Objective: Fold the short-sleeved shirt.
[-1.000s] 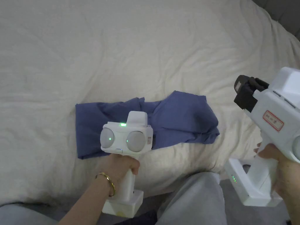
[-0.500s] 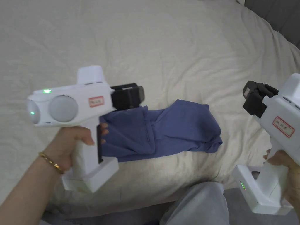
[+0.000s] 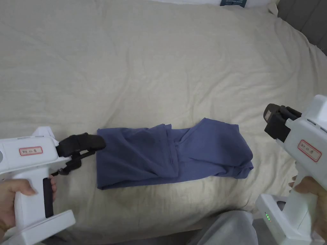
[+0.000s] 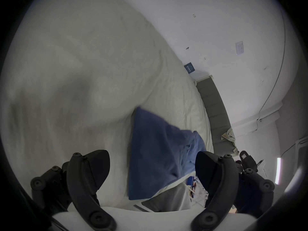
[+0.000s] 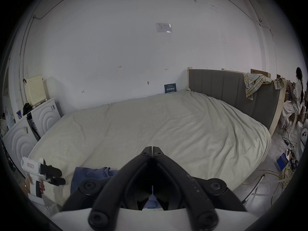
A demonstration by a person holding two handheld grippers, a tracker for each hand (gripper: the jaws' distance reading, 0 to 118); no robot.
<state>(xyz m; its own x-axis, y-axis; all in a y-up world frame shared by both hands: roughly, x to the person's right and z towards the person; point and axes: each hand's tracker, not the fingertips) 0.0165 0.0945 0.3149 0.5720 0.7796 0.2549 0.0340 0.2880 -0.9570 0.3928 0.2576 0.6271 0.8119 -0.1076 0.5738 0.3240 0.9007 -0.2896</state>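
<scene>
A second ago the left tool point(image 3: 84, 145) sat low over the middle of the blue shirt point(image 3: 169, 153); half a second ago it was lifted at the shirt's left end; now it is off the cloth, level, just beside the left edge, with its jaws spread and nothing between them, as the left gripper view shows plainly. The shirt lies as a long band across the near side of the bed point(image 3: 159, 63), its left end square and flat, its right end bunched and rumpled near the bed's edge. I judge the left side has just been laid and let go, so the lengthwise fold looks done and a crosswise fold is still to come. The left hand point(image 3: 16, 197) holds its handle upright, the tool pointing right toward the shirt. The right tool point(image 3: 271, 119) hangs off the shirt's right end, clear of the cloth, angled up and leftward, jaws pressed together on nothing. Blur in the left gripper view leaves the shirt's near edge uncertain.
</scene>
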